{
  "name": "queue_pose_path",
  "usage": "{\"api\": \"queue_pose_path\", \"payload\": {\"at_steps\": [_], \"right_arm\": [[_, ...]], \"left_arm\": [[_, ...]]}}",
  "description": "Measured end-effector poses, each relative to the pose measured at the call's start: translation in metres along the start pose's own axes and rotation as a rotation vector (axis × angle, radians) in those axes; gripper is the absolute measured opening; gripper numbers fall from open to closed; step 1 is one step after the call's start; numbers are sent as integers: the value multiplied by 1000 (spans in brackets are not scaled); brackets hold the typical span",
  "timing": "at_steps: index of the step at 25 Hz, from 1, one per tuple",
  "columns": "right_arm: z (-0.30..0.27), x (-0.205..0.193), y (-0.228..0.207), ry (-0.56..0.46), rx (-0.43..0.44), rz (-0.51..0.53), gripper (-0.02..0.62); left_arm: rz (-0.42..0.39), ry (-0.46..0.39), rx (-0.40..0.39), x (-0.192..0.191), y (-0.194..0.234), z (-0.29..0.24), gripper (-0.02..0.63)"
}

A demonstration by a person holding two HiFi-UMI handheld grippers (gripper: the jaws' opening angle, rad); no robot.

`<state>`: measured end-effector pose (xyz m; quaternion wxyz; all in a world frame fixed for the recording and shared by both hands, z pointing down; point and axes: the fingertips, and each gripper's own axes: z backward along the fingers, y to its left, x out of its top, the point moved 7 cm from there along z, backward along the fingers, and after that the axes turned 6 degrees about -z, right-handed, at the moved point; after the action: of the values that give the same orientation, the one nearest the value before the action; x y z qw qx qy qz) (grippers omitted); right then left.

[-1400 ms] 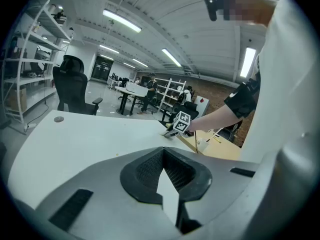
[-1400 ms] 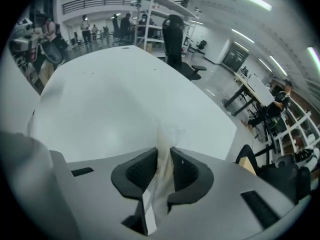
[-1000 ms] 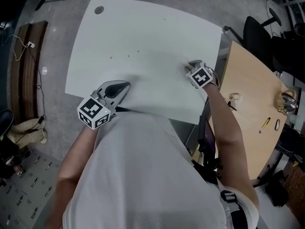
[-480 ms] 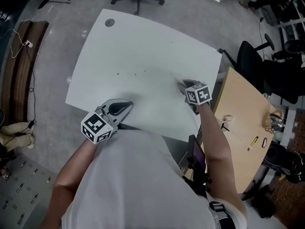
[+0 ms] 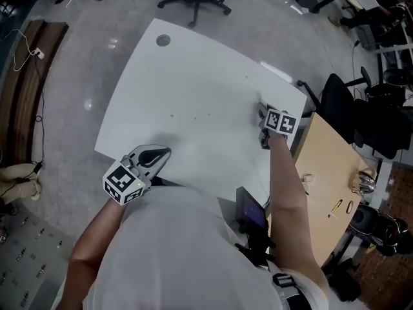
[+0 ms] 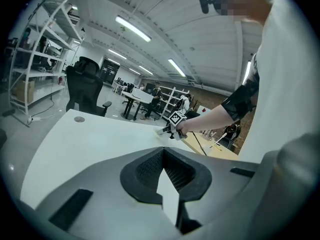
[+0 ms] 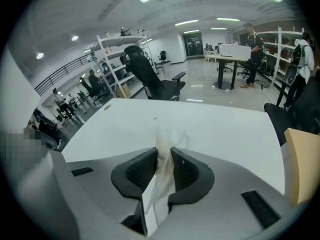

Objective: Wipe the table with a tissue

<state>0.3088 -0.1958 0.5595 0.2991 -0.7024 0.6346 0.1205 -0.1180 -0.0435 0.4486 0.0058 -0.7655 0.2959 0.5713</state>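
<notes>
A white table (image 5: pixel 187 82) fills the middle of the head view. My right gripper (image 5: pixel 263 111) is at the table's right edge, pointing down at the top, and is shut on a crumpled white tissue (image 7: pixel 163 160) stained yellow-brown. In the right gripper view the tissue runs between the pads of the right gripper (image 7: pixel 164 144) and pokes out past the tips onto the table. My left gripper (image 5: pixel 164 152) hovers at the near left edge, shut with nothing in it. The left gripper view shows its tips (image 6: pixel 162 151) meeting and the right gripper (image 6: pixel 167 130) far across the table.
A round cable hole (image 5: pixel 162 40) sits at the table's far left corner. Small specks (image 5: pixel 208 115) dot the middle. A wooden desk (image 5: pixel 322 186) with small items stands at the right, with black office chairs (image 5: pixel 352 89) behind it. A black device (image 5: pixel 248 215) is below the near edge.
My right gripper has slid with the tissue farther along the table's right side and rolled. My left gripper has drifted a little along the near edge.
</notes>
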Motion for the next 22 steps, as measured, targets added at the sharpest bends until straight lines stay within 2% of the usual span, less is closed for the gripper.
{"api": "queue_pose_path", "payload": {"at_steps": [4,9,14,22], "right_arm": [[-2,18,0,-136,0,-34,78],[15,14,-6,-128,-41,123,78],[79,3,-31,-132,-148,234,78],[208,-38,-91,-178,-352,219,78]], "left_arm": [[17,18,10,-3,20,8,6],[13,32,-3,1,42,11,6],[-15,24,-62,11,46,-2,6],[-84,39,-229,26,19,-46,5]]}}
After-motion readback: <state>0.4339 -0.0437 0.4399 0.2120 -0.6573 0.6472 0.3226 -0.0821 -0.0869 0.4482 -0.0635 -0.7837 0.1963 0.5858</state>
